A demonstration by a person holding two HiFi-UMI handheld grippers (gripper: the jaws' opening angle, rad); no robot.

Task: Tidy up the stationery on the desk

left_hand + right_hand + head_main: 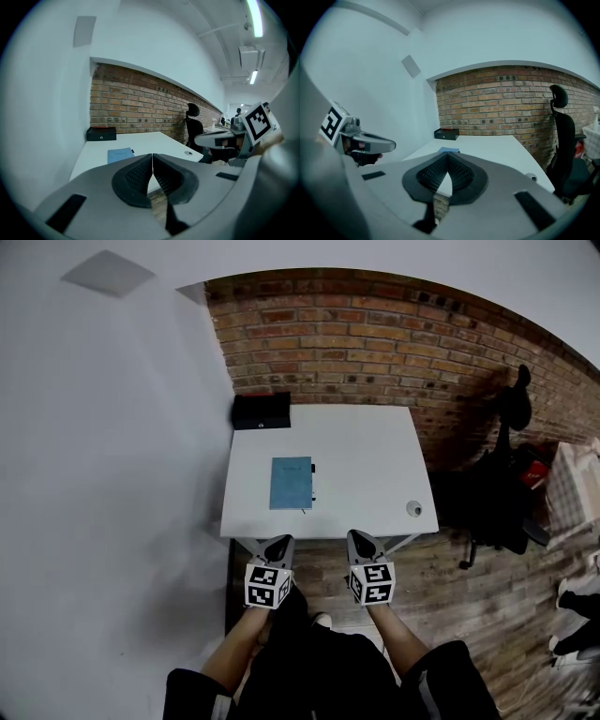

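Note:
A blue notebook [291,483] lies flat in the middle of the white desk [366,442], with a thin black pen [313,482] along its right edge. The notebook also shows in the left gripper view [120,154] and the right gripper view [449,150]. My left gripper [280,541] and right gripper [361,536] hover side by side just off the desk's near edge, short of the notebook. Both are shut with nothing between the jaws, and their tips meet in the left gripper view [152,157] and the right gripper view [447,157].
A black box [262,411] sits at the desk's far left corner against the brick wall. A small round fitting [413,508] is near the front right corner. A black office chair [506,474] stands to the right. A white wall [112,474] runs close along the left.

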